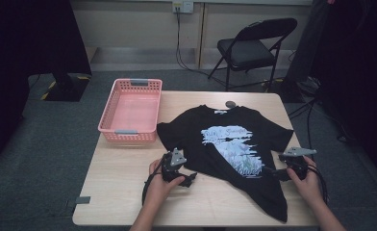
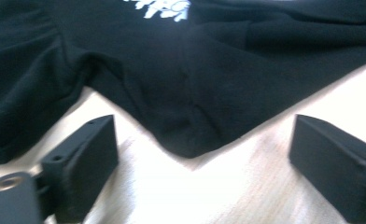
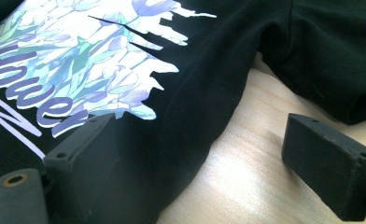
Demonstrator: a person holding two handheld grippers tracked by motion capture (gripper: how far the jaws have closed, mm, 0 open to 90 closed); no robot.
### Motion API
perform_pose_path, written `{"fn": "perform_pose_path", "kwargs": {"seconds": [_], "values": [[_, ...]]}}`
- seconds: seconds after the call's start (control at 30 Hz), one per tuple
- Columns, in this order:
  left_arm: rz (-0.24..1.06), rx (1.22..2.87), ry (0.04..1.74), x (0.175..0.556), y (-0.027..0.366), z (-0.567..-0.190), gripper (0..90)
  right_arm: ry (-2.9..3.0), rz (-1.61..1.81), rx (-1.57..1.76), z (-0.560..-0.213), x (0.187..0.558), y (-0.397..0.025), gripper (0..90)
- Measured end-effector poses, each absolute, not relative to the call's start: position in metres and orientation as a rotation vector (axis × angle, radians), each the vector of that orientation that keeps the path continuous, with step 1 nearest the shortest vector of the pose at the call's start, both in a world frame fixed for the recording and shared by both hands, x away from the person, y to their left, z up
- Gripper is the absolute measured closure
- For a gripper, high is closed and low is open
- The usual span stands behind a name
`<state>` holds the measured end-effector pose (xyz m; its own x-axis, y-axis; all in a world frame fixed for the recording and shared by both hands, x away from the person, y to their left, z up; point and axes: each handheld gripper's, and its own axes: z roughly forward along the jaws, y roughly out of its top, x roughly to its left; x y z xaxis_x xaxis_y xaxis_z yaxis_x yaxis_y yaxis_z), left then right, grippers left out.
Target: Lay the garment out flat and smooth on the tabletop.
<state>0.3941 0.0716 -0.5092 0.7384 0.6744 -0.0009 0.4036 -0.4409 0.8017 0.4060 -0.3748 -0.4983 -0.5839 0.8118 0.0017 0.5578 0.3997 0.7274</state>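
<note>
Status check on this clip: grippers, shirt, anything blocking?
Left gripper open, jaws either side of a shirt corner. Right gripper open at the shirt's side edge. Shirt spread on table, unheld. Pink basket apart, nothing blocking.

Both hands reach in from the bottom. The left hand (image 1: 158, 185) holds the left gripper (image 1: 192, 179) with its jaws wide apart. The right hand (image 1: 307, 182) holds the right gripper (image 1: 272, 171), jaws wide apart too.

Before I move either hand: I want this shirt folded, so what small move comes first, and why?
Probably ease the left gripper forward and close on the T-shirt corner pointing between its wide-open jaws. The right gripper is open too, one jaw over the fabric edge, so neither grips cloth yet.
</note>
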Motion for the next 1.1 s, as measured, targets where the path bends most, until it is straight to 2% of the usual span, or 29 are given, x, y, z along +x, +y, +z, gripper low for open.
{"fn": "perform_pose_path", "kwargs": {"seconds": [0.07,0.57,0.83,1.1], "values": [[0.414,2.089,0.842,0.395,0.073,-0.507,17.4,2.309,0.997,1.184,-0.498,0.406,-0.375,10.2],[0.343,2.059,0.802,0.397,0.064,-0.482,16.5,2.312,1.0,1.179,-0.498,0.406,-0.375,10.2],[0.369,2.023,0.785,0.411,0.044,-0.467,15.6,2.314,1.001,1.174,-0.498,0.406,-0.375,10.2],[0.362,2.011,0.824,0.432,0.027,-0.469,15.7,2.319,1.003,1.17,-0.498,0.406,-0.375,10.2]]}}
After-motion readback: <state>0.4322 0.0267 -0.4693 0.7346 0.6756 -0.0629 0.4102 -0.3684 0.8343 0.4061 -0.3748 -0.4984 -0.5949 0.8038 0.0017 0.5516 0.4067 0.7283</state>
